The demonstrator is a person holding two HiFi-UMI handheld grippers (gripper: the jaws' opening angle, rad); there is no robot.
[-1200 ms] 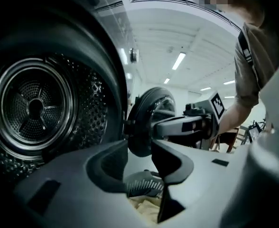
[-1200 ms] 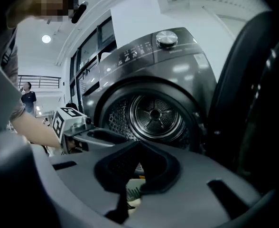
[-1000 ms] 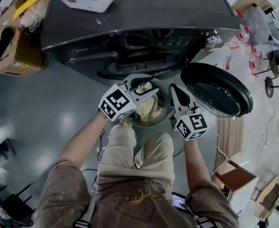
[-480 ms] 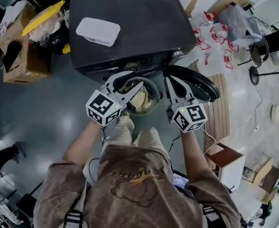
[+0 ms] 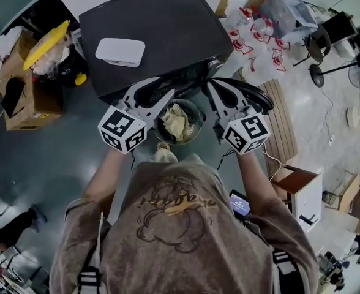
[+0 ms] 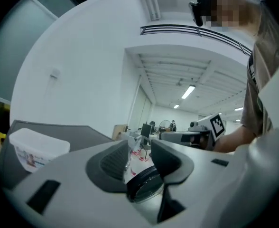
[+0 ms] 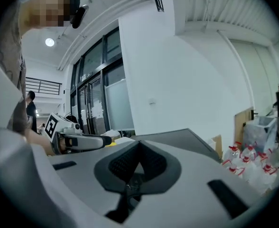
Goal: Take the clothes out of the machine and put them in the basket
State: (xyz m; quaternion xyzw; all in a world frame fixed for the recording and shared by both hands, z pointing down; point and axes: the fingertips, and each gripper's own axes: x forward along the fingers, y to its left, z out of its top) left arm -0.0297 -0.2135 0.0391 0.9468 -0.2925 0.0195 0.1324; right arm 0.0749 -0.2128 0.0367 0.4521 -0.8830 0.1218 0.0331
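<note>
While the person stood before the dark machine (image 5: pixel 155 29), which carried a white tub (image 5: pixel 120 52) on its top, the left gripper (image 5: pixel 154 94) was held about level, its fingers (image 6: pixel 112 160) a little apart with nothing between them. Just right of it, down on the floor, the round basket (image 5: pixel 198 116) held the pale clothes (image 5: pixel 175 121). Further right, the right gripper (image 5: pixel 213 87) had its fingers (image 7: pixel 121 165) closed together and empty, beside the machine's open door (image 5: pixel 262 101).
</note>
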